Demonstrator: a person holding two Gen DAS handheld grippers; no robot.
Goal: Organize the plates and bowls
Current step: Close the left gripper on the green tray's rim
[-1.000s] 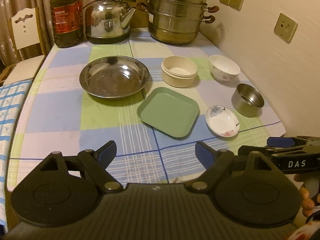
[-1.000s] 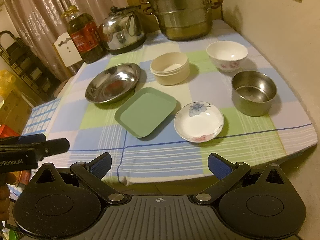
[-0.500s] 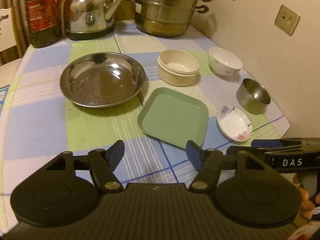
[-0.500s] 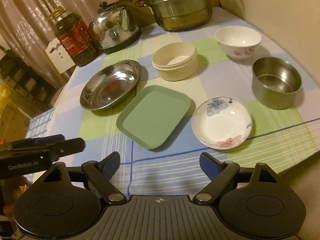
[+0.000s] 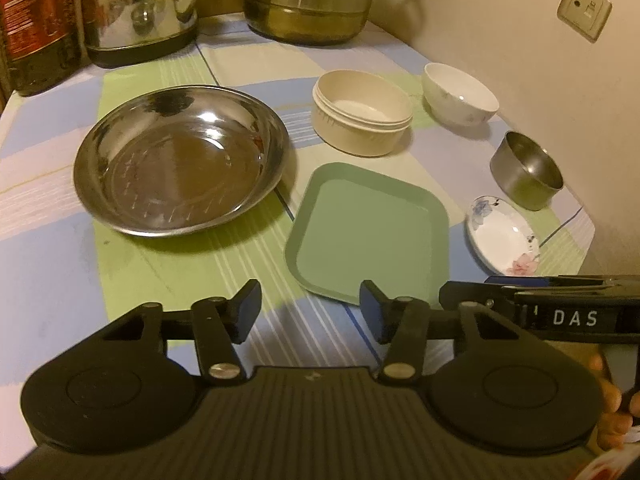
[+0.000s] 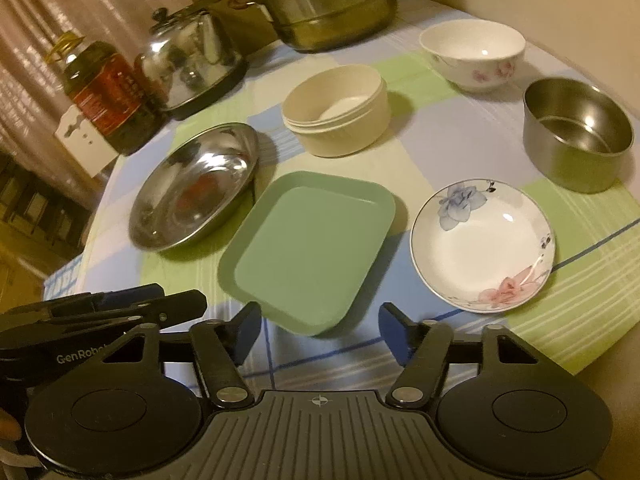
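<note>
Fingers of both my left gripper (image 5: 308,312) and right gripper (image 6: 320,328) are closing on nothing, now nearer the green tray (image 6: 308,252) than a second ago. Every dish lies separate on the table (image 5: 48,264): approach only, nothing stacked.

Green tray (image 6: 308,252) lies flat between steel plate (image 6: 196,186) and floral saucer (image 6: 482,246).

Dim warm light; cream wall (image 5: 500,20), wall socket (image 5: 585,9), checked tablecloth (image 5: 48,264).
</note>
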